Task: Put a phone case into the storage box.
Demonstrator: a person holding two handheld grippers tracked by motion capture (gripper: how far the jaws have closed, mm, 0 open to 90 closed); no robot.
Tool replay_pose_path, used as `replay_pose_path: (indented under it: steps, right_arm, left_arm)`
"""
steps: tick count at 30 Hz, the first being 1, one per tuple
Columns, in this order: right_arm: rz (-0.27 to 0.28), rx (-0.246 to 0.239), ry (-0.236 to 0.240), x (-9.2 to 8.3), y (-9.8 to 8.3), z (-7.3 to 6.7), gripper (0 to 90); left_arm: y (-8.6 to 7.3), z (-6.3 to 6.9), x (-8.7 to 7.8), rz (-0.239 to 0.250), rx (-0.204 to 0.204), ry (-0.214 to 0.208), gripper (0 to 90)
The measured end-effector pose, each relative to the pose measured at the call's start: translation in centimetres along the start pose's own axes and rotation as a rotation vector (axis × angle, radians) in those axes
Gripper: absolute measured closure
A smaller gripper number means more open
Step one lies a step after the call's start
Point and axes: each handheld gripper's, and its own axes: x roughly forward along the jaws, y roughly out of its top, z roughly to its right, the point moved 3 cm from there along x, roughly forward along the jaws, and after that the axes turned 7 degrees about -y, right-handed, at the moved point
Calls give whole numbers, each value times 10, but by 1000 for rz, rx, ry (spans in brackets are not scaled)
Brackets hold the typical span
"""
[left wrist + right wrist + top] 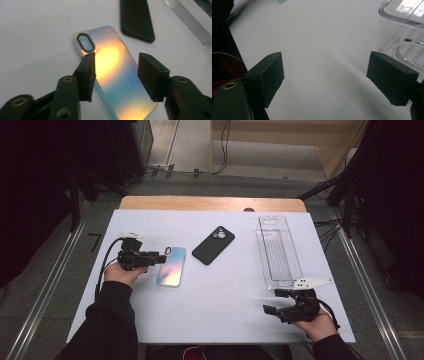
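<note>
Lying under parted left fingers (85, 75), untouched, iridescent phone case (117, 75), right fingers (265, 75) open

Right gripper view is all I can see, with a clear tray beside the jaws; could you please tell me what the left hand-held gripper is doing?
Observer: The left hand-held gripper is open, and the iridescent phone case shows between its jaws, lying flat on the table.
Operator: Thank you. Is anything lying between that case and my tray?
Observer: Yes, a black phone lies face down between the case and the clear tray, with its camera end toward the far edge.
</note>
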Motion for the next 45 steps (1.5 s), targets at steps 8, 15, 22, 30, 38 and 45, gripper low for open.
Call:
replay_pose_path:
  steps: [8,15,22,30,38,45]
  right_arm:
    - [0,-2,-2,0,0,0,126]
    - [4,1,0,0,0,0,126]
    - [8,1,-4,0,0,0,126]
    - [8,5,-12,1,0,0,126]
    - [7,0,-13,2,0,0,126]
    - [6,0,-11,2,0,0,126]
  left_arm:
    - [-13,25,-9,38,31,-87,344]
    - [-21,36,-10,23,62,-92,311]
    - [-33,50,-11,12,87,-110,282]
    - [-53,68,-17,17,100,-151,282]
    - [-69,78,-18,-4,93,-157,282]
    - [-69,80,-18,1,95,-133,282]
